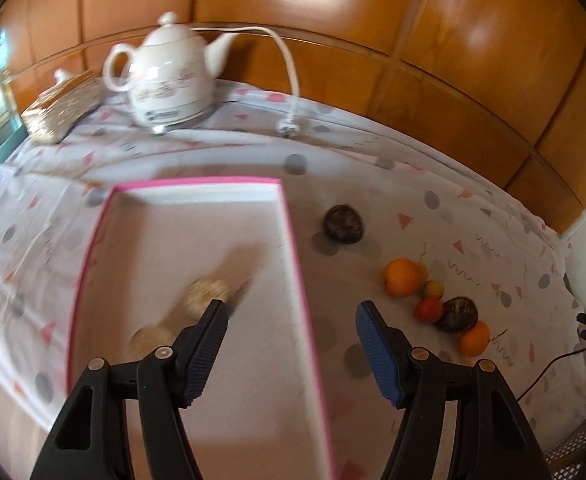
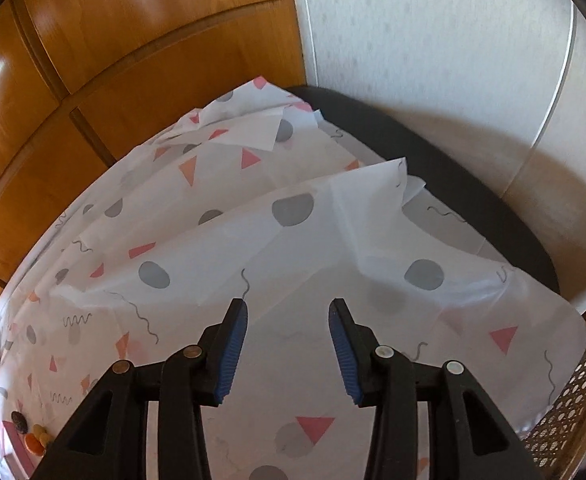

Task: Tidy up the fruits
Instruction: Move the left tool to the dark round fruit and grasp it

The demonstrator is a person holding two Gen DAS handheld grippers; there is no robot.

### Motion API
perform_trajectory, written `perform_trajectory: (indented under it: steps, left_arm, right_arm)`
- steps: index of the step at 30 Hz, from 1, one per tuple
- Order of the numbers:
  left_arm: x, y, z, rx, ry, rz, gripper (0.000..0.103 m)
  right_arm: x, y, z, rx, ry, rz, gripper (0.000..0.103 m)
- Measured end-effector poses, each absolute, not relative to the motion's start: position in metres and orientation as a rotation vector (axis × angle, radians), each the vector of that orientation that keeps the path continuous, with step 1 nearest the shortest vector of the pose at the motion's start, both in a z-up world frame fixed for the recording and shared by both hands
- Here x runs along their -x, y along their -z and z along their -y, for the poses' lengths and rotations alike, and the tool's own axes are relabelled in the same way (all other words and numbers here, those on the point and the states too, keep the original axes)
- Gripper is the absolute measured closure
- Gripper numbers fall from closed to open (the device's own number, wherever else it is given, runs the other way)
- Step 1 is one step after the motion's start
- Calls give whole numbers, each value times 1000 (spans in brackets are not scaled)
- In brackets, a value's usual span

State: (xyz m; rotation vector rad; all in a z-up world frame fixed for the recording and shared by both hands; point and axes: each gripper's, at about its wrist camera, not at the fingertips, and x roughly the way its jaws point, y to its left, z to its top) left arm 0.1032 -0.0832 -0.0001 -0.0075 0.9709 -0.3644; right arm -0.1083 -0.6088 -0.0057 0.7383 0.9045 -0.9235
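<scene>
Hovering over the pink-rimmed box (image 1: pixel 289 248), the left tongs (image 1: pixel 291 312) gape empty; the right tongs (image 2: pixel 288 308) (over the tablecloth (image 2: pixel 293 240)) likewise.

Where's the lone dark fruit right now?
In the left wrist view, the lone dark fruit lies on the tablecloth just right of the pink-edged tray, beyond the fruit cluster.

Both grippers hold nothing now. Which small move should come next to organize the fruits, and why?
Probably swing the open left gripper right, toward the near orange. The pink-edged box already holds pale round fruits, while the cluster lies outside it. The right gripper faces bare tablecloth.
</scene>
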Motion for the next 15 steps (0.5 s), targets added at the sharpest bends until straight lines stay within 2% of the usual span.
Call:
perform_trajectory:
  steps: [4, 7, 15]
  left_arm:
    - [-123, 9, 111, -34, 399, -998, 37]
    - [-138, 18, 131, -72, 423, -1019, 45]
    - [-172, 38, 175, -150, 438, -1052, 46]
  right_arm:
    - [105, 11, 605, -749, 900, -920, 60]
    - [101, 14, 603, -747, 881, -937, 60]
    - [91, 21, 602, -740, 838, -970, 60]
